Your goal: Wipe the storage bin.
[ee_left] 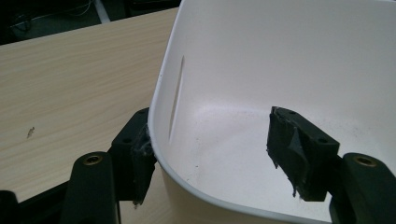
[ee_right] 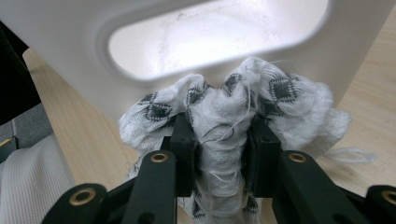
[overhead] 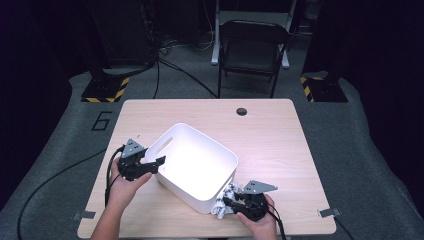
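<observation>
A white plastic bin [overhead: 197,167] sits turned at an angle in the lower middle of the high view, on a light wooden table [overhead: 270,135], and its inside shows bare white with nothing lying in it. The left gripper [overhead: 145,165], at the lower left of that view, has its jaws standing apart astride the bin's near-left rim; in the left gripper view one jaw sits outside against the wall and the other hangs inside the bin [ee_left: 280,70], clear of the wall. The right gripper [overhead: 231,201], at the lower centre-right, is clamped on a bunched white cloth with a dark diamond pattern [ee_right: 224,121]. The cloth lies outside the bin, pressed close against its wall just below the oval handle slot [ee_right: 219,32].
</observation>
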`<state>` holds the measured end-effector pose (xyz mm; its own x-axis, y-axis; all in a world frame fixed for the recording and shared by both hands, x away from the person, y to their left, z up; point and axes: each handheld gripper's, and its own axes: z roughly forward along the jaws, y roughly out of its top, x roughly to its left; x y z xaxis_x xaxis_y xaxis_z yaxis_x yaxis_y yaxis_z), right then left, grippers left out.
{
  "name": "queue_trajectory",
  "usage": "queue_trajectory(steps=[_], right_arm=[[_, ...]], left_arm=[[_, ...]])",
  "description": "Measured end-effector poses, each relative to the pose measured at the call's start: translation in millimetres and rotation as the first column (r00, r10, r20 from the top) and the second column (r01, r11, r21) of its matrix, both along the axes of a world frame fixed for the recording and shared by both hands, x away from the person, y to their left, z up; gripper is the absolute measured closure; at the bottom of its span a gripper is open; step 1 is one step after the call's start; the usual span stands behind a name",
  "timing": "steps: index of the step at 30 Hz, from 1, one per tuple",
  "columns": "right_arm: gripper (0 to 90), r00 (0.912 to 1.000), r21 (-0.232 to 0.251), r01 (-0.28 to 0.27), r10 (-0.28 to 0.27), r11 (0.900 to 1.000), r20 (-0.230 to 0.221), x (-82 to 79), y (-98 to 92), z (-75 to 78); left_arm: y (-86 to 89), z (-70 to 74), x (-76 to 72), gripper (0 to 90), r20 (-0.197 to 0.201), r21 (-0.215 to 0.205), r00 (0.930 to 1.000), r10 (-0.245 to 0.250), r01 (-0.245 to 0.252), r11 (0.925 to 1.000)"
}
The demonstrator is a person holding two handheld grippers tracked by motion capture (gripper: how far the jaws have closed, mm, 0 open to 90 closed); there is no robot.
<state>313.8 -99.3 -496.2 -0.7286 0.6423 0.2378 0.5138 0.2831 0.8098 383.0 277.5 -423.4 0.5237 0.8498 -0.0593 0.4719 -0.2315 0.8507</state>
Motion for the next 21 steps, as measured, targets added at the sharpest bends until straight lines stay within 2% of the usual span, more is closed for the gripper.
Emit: queue_trajectory(steps=[1, 4, 7, 12, 14, 18, 19, 21], right_arm=[[68.9, 0.9999, 0.004, 0.002, -0.002, 1.000, -0.015, 1.1, -0.4, -2.0], [68.8, 0.9995, 0.019, 0.014, -0.014, 1.000, -0.029, 3.2, -2.3, -5.8], [68.8, 0.9992, 0.015, 0.028, -0.028, 0.999, -0.028, 6.2, -4.0, -8.1], [68.9, 0.9984, 0.014, 0.053, -0.052, 0.999, -0.023, 8.7, -8.4, -6.9], [69.0, 0.9992, 0.023, 0.040, -0.040, 0.999, -0.002, 7.1, -9.8, -1.3], [69.2, 0.9976, 0.093, 0.017, -0.023, 0.996, 0.066, 0.6, -11.6, 23.1], [69.2, 0.9965, 0.089, 0.003, -0.011, 0.996, 0.083, -1.1, -11.3, 28.5], [69.2, 0.9924, 0.035, -0.015, 0.010, 0.999, 0.123, -5.6, -8.4, 35.2]], left_arm=[[-0.1, -0.2, 0.0, 34.9, 0.008, 0.000, 1.0000, 0.006, -0.006, 1.0000], [0.8, 3.0, -2.9, 38.2, -0.016, 0.013, 0.9998, 0.014, -0.014, 0.9998], [2.0, 4.9, -5.4, 40.8, -0.032, 0.022, 0.9994, 0.016, -0.015, 0.9996], [3.6, 5.8, -9.9, 43.9, -0.042, 0.008, 0.9987, 0.029, -0.029, 0.9996], [3.2, 5.5, -11.2, 44.2, -0.039, 0.004, 0.9986, 0.037, -0.037, 0.9993], [3.9, 6.0, -12.8, 45.0, -0.041, 0.008, 0.9986, 0.034, -0.034, 0.9994], [4.6, 6.2, -12.7, 45.3, -0.041, 0.010, 0.9987, 0.030, -0.029, 0.9995], [5.4, 5.7, -13.0, 46.9, -0.038, 0.011, 0.9986, 0.035, -0.035, 0.9993]])
